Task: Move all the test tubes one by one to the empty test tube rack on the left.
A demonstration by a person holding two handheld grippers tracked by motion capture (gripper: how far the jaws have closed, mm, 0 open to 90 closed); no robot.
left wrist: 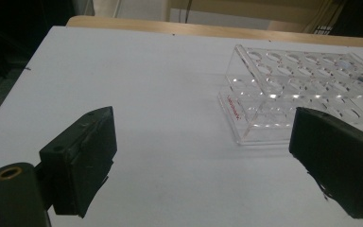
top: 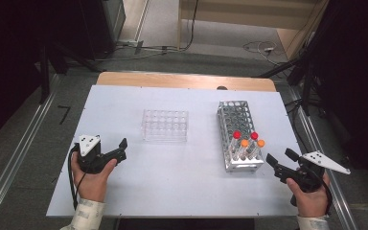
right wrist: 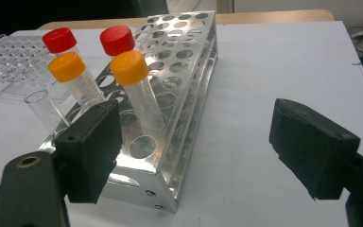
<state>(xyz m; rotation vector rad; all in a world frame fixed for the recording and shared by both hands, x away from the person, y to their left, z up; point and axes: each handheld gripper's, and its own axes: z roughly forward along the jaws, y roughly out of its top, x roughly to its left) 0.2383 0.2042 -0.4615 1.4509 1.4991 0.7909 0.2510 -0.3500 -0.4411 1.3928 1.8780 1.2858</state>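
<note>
Orange-capped and red-capped clear plastic tubes (right wrist: pixel 132 90) stand upright in the near end of the perforated metal rack (top: pixel 239 134), whose long axis runs away from the person. The right gripper (top: pixel 281 161) is just beside that end, the tubes lying ahead and to its left, so it is the nearer one; its jaws stand wide apart, holding nothing. The left gripper (top: pixel 120 149), also spread and empty, faces the clear acrylic rack (left wrist: pixel 298 94) mid-table. White tabletop (top: pixel 172 182); grey floor and cables beyond.
</note>
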